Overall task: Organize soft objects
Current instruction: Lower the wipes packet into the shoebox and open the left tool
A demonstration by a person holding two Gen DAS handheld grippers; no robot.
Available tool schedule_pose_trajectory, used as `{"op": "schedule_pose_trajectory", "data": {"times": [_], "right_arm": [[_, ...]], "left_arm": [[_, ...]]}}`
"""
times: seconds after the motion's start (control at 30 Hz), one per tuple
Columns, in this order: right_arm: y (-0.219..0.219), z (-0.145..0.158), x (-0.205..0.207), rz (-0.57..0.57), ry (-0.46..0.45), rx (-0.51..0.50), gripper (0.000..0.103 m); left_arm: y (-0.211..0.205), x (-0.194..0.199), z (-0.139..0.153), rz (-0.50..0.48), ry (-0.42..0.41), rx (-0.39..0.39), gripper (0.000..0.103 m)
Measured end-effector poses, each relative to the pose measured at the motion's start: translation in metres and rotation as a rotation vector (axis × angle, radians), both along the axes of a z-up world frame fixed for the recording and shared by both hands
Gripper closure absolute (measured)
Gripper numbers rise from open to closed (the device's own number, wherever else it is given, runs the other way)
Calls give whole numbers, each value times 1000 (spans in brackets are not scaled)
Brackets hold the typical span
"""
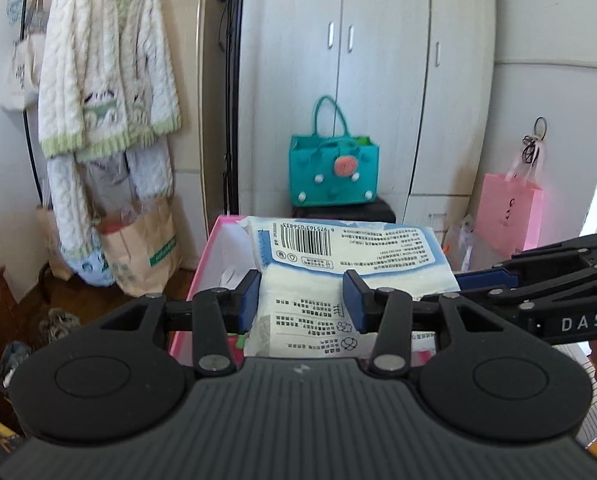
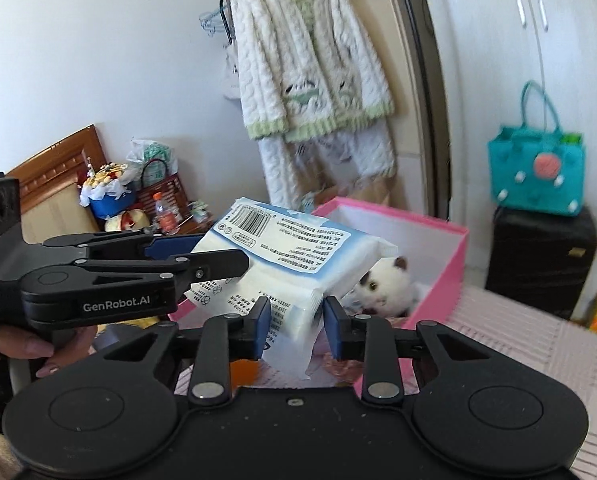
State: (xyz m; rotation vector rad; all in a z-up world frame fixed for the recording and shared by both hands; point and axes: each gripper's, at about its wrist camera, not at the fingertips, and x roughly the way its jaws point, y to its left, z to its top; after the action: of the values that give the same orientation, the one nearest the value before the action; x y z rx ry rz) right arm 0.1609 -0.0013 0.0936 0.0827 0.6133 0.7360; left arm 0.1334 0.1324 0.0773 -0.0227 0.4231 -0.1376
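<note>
Two grippers hold one soft white-and-blue pack [image 2: 294,256] of cotton tissues above the pink box [image 2: 438,280], its printed barcode face up. From the right wrist view, the right gripper [image 2: 292,326] has its blue pads [image 2: 263,320] pinching the pack's near lower edge, the wrapper bulging between them. The left gripper [image 2: 202,254] reaches in from the left of that view and clamps the pack's other end between its upper and lower fingers. In the left wrist view the pack [image 1: 338,276] sits squeezed between the left gripper's [image 1: 302,300] blue pads, and the right gripper [image 1: 482,278] comes in from the right edge onto the pack's corner. Inside the pink box, under the raised pack, lies a white plush cat [image 2: 382,288] with dark ears. Beyond the box a teal felt handbag [image 1: 334,168] rests on a dark case against white wardrobe doors [image 1: 378,60]. A white knitted cardigan [image 1: 106,68] with green trim hangs on a rack to the left, and a pink paper bag [image 1: 510,216] stands at the right
</note>
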Motion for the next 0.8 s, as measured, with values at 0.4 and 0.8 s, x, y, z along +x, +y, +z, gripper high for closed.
{"op": "schedule_pose_trajectory", "data": {"times": [0.4,0.8], "right_arm": [[34,-33,29,-16,111,-44,68],[22,-37,46,-25,117,-29,68]], "left_arm": [[26,33,-35,29,146,16,60],[7,74,-58,-60,226,24,69]]}}
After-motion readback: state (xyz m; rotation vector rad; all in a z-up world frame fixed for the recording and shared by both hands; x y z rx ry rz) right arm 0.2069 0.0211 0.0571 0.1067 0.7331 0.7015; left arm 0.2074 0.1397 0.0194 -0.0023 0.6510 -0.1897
